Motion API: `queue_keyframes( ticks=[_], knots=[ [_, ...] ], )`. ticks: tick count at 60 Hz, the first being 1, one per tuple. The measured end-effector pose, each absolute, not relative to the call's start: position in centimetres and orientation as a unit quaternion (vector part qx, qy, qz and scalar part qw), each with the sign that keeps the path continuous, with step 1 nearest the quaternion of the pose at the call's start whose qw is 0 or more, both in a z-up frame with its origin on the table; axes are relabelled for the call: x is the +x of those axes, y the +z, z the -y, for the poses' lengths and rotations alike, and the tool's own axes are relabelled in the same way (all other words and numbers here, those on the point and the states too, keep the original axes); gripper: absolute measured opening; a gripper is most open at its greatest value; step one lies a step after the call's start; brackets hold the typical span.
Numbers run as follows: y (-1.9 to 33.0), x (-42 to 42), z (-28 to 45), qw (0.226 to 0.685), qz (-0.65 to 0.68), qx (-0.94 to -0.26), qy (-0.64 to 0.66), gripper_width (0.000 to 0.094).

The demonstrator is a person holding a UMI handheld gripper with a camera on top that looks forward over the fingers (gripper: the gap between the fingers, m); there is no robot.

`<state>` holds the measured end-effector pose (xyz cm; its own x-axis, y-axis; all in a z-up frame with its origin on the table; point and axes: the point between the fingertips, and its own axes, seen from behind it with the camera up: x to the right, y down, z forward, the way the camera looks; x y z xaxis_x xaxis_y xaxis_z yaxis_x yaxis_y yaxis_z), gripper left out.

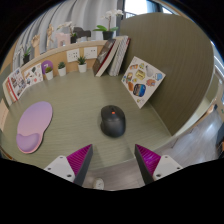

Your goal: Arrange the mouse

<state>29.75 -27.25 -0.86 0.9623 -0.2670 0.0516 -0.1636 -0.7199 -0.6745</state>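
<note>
A dark grey computer mouse (112, 121) lies on the olive-green desk (75, 125), just ahead of my fingers and a little right of the middle between them. A lilac mouse pad (33, 124) lies on the desk to the left, beyond my left finger. My gripper (113, 160) is open and empty, its two magenta pads (80, 160) wide apart, held above the desk's near edge.
A cork partition (170, 60) stands at the right with a colourful card (143, 81) leaning on it. Small potted plants (61, 68), books (112, 55) and pictures line the back wall. The floor and a shoe show between my fingers below the desk edge.
</note>
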Motion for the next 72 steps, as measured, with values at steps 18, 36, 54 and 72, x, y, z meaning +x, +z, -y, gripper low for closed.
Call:
queue_keyframes(
  ticks=[18,36,54,72],
  knots=[
    [-1.4,31.7,19.2,0.358,-0.1,-0.928,-0.041,0.0785],
    [-1.6,31.4,16.9,0.35,-0.089,-0.932,-0.032,0.0486],
    [-1.3,31.6,16.7,0.309,-0.106,-0.944,-0.054,0.0354],
    [14.7,22.3,11.0,0.423,-0.107,-0.898,-0.06,0.0355]
  ],
)
